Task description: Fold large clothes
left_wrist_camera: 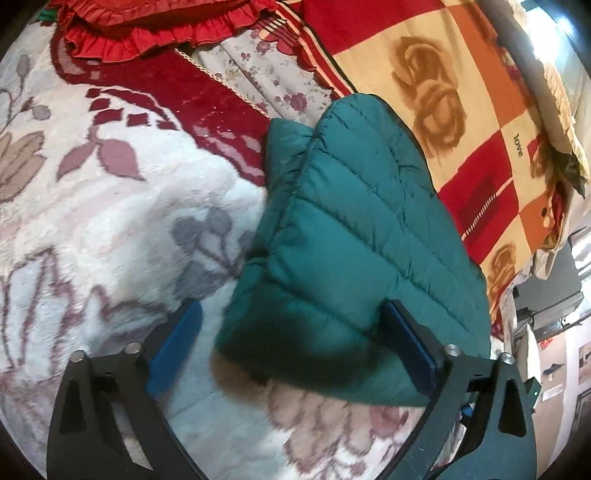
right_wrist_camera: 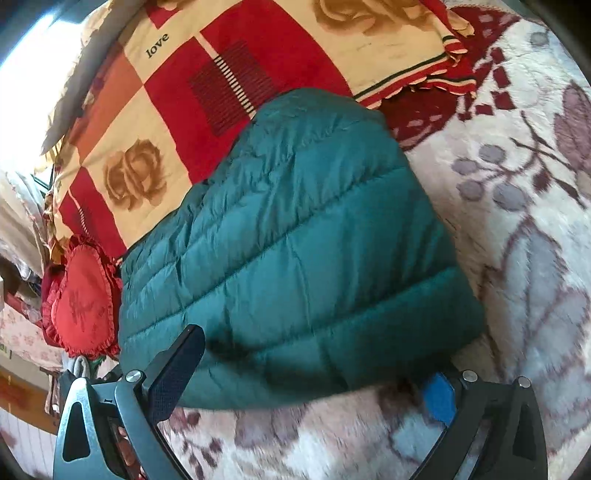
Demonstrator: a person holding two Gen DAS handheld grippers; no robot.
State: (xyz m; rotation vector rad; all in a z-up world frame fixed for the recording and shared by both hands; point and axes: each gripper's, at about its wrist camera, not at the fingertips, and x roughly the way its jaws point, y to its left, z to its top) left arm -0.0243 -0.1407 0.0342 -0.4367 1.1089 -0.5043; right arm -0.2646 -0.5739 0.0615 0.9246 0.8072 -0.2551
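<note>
A teal quilted puffer jacket lies folded into a thick bundle on a white floral fleece blanket. My left gripper is open, its blue-padded fingers standing on either side of the jacket's near edge without closing on it. In the right wrist view the same jacket fills the middle. My right gripper is open too, with its jaws spread around the bundle's near edge; the right pad is partly hidden under the fabric.
A red, orange and cream checked blanket with roses lies behind the jacket. A red ruffled cushion sits at the back. A red heart-shaped cushion lies left of the jacket. The bed's edge and room furniture are at the right.
</note>
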